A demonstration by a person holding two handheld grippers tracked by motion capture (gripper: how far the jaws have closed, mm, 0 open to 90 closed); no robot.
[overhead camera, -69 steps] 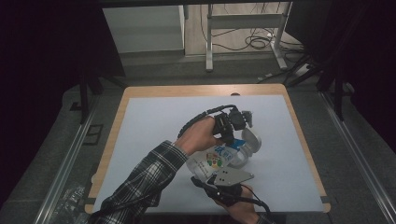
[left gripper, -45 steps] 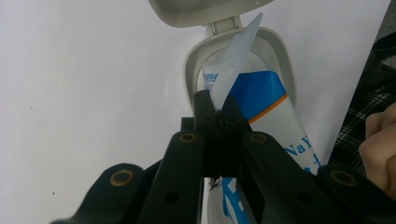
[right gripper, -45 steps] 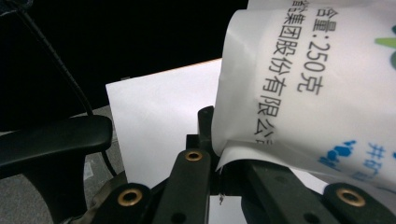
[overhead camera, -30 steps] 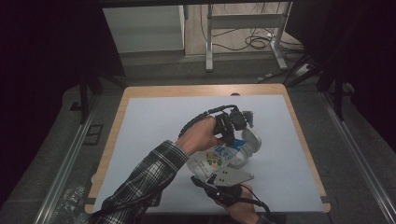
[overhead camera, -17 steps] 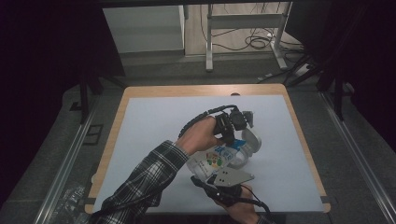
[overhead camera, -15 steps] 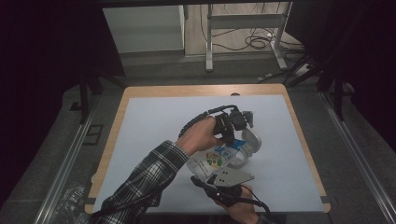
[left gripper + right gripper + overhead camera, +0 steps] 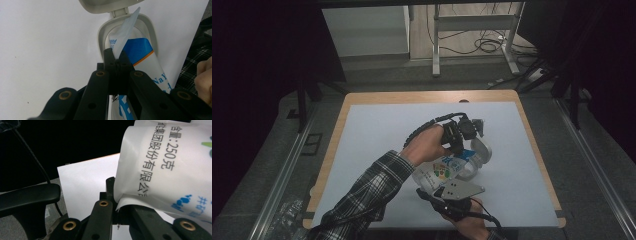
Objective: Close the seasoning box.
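White plastic, printed in blue with Chinese characters, makes up the bag that lies stretched between two tools on the pale surface, its far end pushed into the mouth of a grey container whose hinged lid stands flipped back. Seen from above, the left hand-held gripper sits over the bag's far end beside the container, held by a hand coming out of a plaid sleeve. Its own camera shows the two black jaws clenched on a thin corner of the bag, right at the container's rim. The right hand-held gripper lies at the near edge of the surface, under a grey three-cornered plate, and its camera shows the jaws pinched tight on the folded bottom edge of the bag, which rises to the right of them. A black cable loops from the left tool over the wrist. Wooden edging frames the surface on its far side, with a dark floor and metal table legs beyond
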